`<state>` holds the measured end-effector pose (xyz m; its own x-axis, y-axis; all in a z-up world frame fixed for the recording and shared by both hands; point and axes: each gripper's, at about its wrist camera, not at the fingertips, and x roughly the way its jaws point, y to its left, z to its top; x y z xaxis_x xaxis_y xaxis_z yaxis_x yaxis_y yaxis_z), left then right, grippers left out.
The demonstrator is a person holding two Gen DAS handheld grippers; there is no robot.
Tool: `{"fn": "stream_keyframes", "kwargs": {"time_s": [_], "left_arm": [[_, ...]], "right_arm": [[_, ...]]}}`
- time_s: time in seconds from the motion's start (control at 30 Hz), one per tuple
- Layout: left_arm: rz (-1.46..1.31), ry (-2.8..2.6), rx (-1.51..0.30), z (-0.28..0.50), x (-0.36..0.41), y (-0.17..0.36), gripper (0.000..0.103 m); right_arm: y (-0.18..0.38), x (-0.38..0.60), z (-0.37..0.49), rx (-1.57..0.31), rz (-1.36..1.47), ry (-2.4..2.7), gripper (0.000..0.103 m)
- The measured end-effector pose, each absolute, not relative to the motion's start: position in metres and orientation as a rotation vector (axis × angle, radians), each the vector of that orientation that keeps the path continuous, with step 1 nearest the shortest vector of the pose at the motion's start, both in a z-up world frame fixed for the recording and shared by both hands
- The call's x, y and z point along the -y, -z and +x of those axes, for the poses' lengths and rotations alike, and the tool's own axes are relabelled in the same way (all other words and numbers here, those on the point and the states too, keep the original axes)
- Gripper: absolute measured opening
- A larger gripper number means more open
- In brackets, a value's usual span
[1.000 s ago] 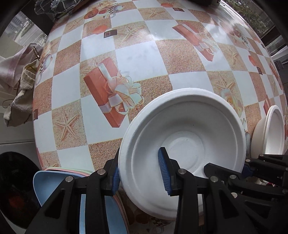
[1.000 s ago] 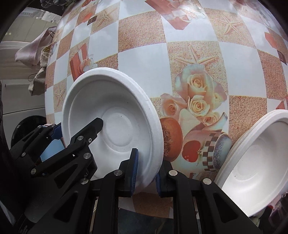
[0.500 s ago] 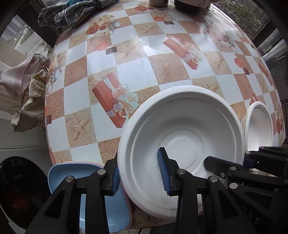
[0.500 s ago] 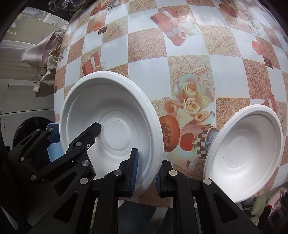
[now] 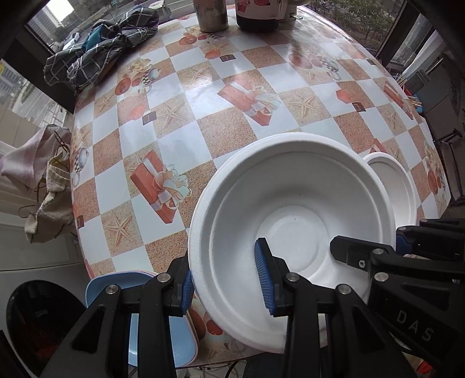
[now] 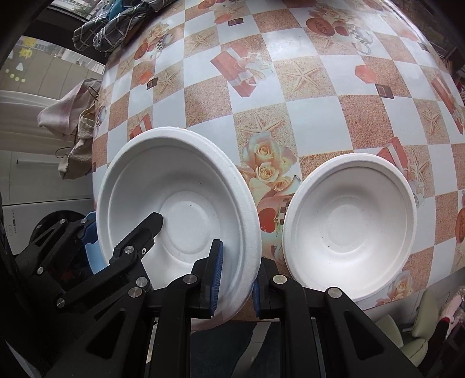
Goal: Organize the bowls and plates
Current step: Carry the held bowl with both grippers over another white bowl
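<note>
A white foam bowl (image 5: 290, 209) is held up above the table's near edge by both grippers. My left gripper (image 5: 226, 283) is shut on its left rim. My right gripper (image 6: 234, 274) is shut on its right rim (image 6: 250, 247); the bowl (image 6: 174, 197) fills the left of the right wrist view. A second white foam bowl (image 6: 348, 226) rests on the table to the right, also seen in the left wrist view (image 5: 398, 183). A stack of blue and pink plates (image 5: 145, 290) lies at the table's near left corner, under the left gripper.
The table wears a checked cloth with gift and starfish prints (image 5: 174, 116). A dark plaid cloth (image 5: 98, 43) lies at the far left; a metal cup (image 5: 210, 14) and a dark jar (image 5: 257, 14) stand at the far edge. Rags (image 5: 43, 186) hang beyond the left edge.
Both grippers have risen and drawn back with the bowl. More of the table and the whole second bowl have come into view.
</note>
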<state>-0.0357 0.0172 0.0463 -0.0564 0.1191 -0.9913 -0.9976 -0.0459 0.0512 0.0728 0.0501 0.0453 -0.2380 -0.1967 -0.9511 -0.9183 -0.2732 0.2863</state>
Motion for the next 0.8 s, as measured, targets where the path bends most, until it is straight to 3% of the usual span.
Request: {"fn": "stream_keyframes", "kwargs": {"time_s": [0.8], "left_arm": [[-0.914, -1.161, -1.209, 0.055, -0.051, -0.062, 0.041]], "right_arm": [[-0.068, -0.066, 0.174, -1.450, -1.165, -1.421, 0.020]]}}
